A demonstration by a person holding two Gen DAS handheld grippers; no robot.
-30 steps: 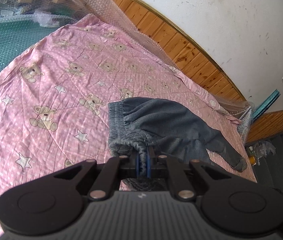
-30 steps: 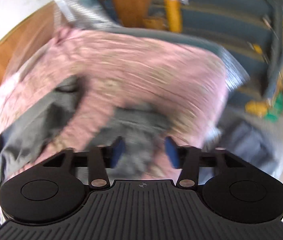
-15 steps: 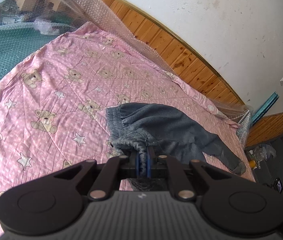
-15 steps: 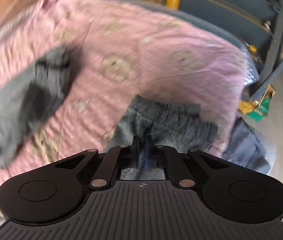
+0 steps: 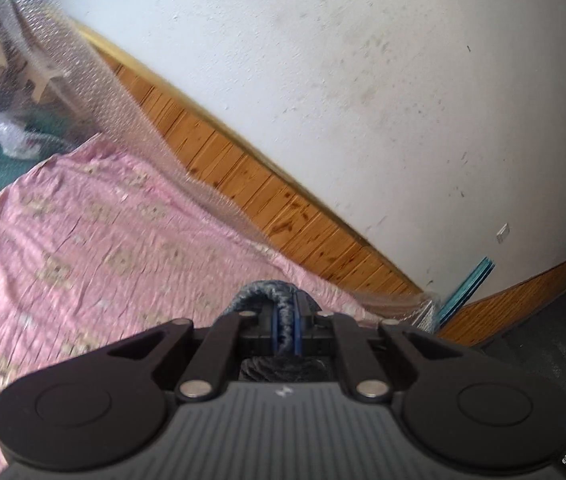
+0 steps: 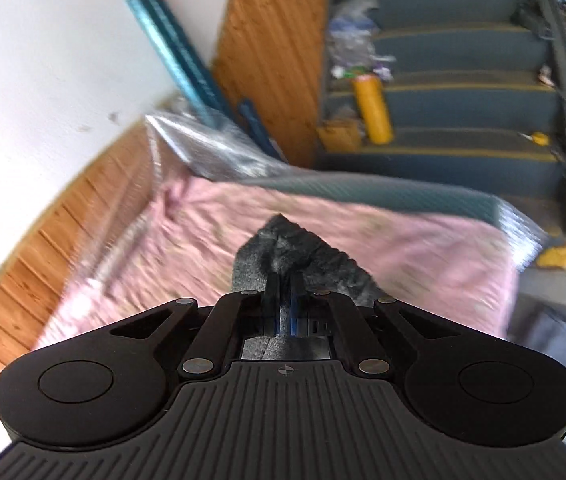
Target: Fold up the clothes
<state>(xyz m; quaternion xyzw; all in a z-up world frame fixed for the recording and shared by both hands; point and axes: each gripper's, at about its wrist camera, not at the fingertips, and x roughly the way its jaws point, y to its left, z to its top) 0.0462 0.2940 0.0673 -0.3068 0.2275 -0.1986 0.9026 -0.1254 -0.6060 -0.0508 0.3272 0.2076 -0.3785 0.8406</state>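
Note:
My left gripper [image 5: 285, 320] is shut on a bunched edge of the dark grey trousers [image 5: 267, 294], held up above the pink bear-print bedsheet [image 5: 83, 240]. Only a small hump of the cloth shows past the fingers. My right gripper [image 6: 282, 300] is shut on another part of the grey trousers [image 6: 299, 248], lifted over the pink sheet [image 6: 403, 240]. The rest of the garment hangs below both grippers, out of sight.
A wood-panelled wall [image 5: 283, 208] with bubble wrap [image 5: 83, 80] runs along the bed's far side. A staircase [image 6: 443, 100] with clutter and a yellow roll [image 6: 373, 108] stands beyond the bed's end. Teal poles [image 6: 179, 52] lean in the corner.
Both grippers have risen and tilted upward, lifting the trousers off the sheet. The right gripper, open one second ago, has closed on the cloth.

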